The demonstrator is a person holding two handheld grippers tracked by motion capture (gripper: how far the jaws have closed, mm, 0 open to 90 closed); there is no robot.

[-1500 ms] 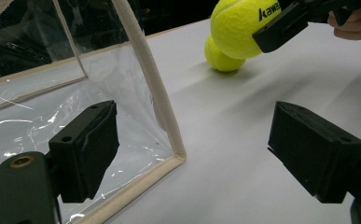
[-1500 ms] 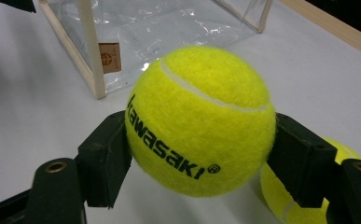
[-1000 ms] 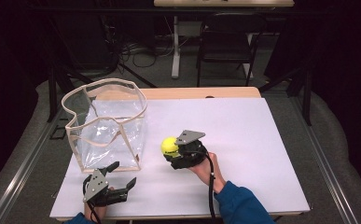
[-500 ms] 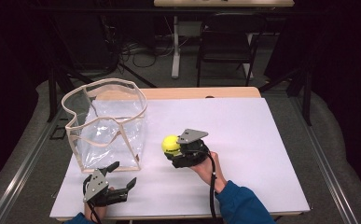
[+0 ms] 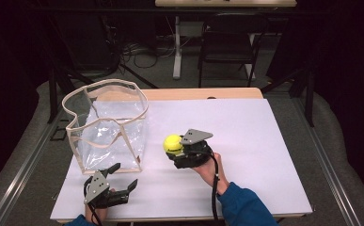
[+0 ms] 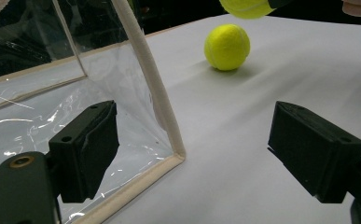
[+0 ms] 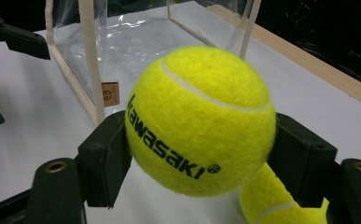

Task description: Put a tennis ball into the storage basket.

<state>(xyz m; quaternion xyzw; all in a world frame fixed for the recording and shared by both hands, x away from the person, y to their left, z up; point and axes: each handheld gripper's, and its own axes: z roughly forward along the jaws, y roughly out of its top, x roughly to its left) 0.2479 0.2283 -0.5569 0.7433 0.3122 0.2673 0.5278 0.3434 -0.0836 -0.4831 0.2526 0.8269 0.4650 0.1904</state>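
Note:
My right gripper [image 5: 176, 149] is shut on a yellow tennis ball [image 5: 172, 143] marked "Kawasaki" [image 7: 201, 121], held just above the white table near its middle. A second yellow tennis ball [image 6: 227, 46] rests on the table right under the held one; its top peeks out below the held ball [image 7: 281, 205]. My left gripper [image 5: 124, 175] sits near the front edge, open with nothing between its jaws [image 6: 192, 149], just in front of the near corner of a clear plastic bag [image 5: 106, 127] with cream trim. The bag stands upright with its mouth open.
The white table sheet [image 5: 264, 141] stretches bare to the right and back. A wooden table edge [image 5: 203, 93] runs along the far side. A dark chair [image 5: 229, 42] and stand legs are on the floor beyond.

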